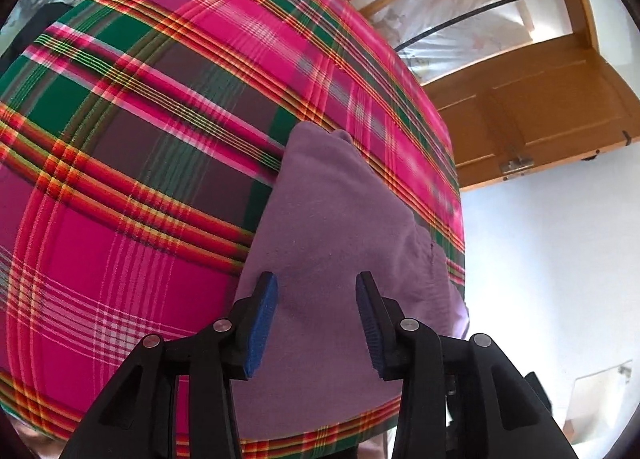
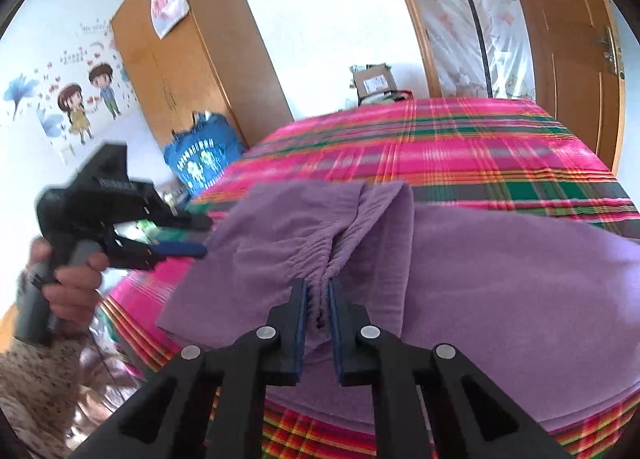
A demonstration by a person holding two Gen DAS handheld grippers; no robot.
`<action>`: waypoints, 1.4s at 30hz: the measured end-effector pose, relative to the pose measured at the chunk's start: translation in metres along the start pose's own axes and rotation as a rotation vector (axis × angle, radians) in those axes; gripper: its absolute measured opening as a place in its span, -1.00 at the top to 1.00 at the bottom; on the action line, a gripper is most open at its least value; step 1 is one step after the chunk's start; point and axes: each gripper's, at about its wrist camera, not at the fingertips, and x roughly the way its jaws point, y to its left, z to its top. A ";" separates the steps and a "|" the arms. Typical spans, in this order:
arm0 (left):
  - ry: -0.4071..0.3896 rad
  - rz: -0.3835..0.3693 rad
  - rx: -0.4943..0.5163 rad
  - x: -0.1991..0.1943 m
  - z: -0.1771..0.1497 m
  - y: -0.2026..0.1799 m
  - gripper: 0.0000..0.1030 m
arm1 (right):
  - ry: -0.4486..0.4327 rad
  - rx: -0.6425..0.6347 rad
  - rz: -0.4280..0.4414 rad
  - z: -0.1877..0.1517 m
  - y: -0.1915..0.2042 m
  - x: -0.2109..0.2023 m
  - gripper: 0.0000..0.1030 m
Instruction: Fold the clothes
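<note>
On the plaid bedspread (image 2: 480,147), near its front edge, lies one purple garment (image 2: 500,267), spread wide w/ its long axis running across the right-wrist view, left to right. The right gripper (image 2: 319,301) has its jaws clenched on a bunched, gathered fold of that garment; cloth is pinched between the blue pads and puckers right at the tips. The fold sits straight ahead of these jaws, already in them.

The left gripper (image 1: 316,299) stands released, jaws apart, nothing between the pads. In its own view the purple cloth lies directly below and ahead of the tips, long axis running away toward the far bed edge. From the right-wrist view the left gripper (image 2: 182,249), held in a hand (image 2: 72,287), sits just off the garment's left corner; whether the tips touch cloth there is hard to tell, prob. not, as that part is blurred.

So the right is on the cloth, and the left is the free one and nearer the left corner: likely next it must close on that edge.

Count: 1 garment, 1 bedspread, 2 grippers, 1 hand seen.
</note>
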 end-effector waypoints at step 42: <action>0.061 0.020 -0.008 -0.013 -0.024 0.048 0.16 | 0.169 0.347 0.088 0.015 -0.051 0.044 0.55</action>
